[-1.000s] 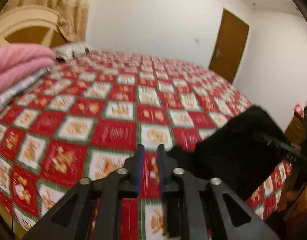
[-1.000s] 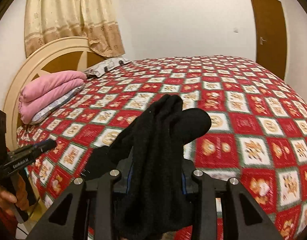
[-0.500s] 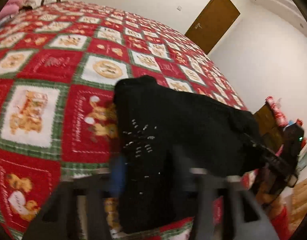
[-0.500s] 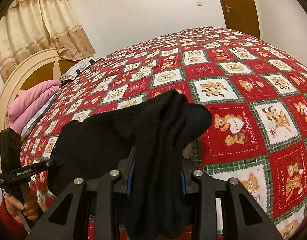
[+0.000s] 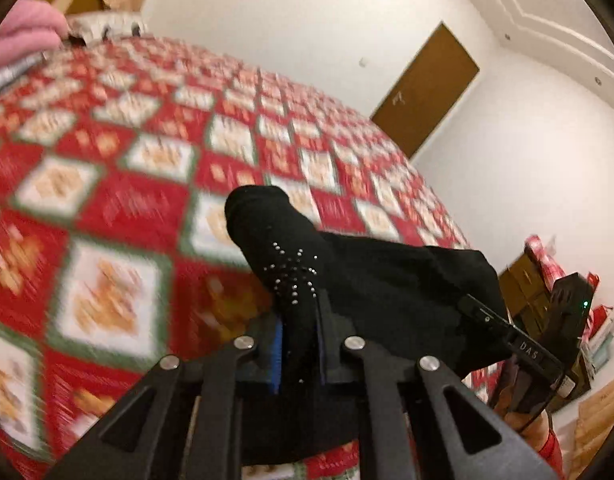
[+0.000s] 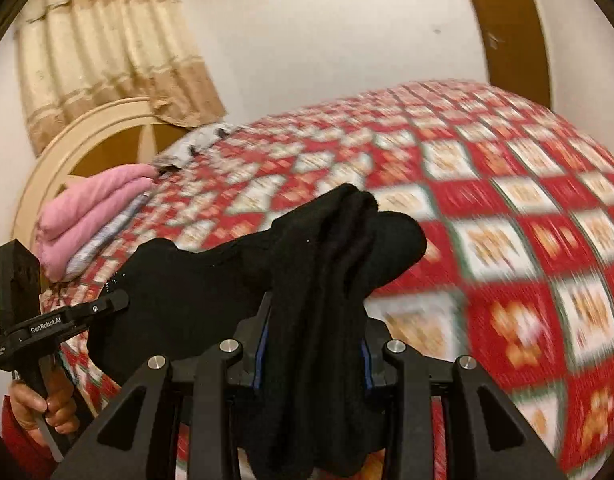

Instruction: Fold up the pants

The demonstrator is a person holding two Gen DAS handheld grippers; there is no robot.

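- Pants [image 5: 379, 280], black with a little rhinestone starburst, hang stretched between both grippers above the bed's red teddy-bear quilt [image 5: 119, 200].
- Left gripper [image 5: 299, 344] has its jaws pinched tight on a thin bunch of the fabric, blue pads just showing.
- Right gripper [image 6: 313, 344] is clamped around a much thicker wad of the pants, so its jaws sit partway apart.
- Pink folded blankets [image 6: 91, 208] sit stacked by the cream headboard [image 6: 87, 136], well apart from the pants.
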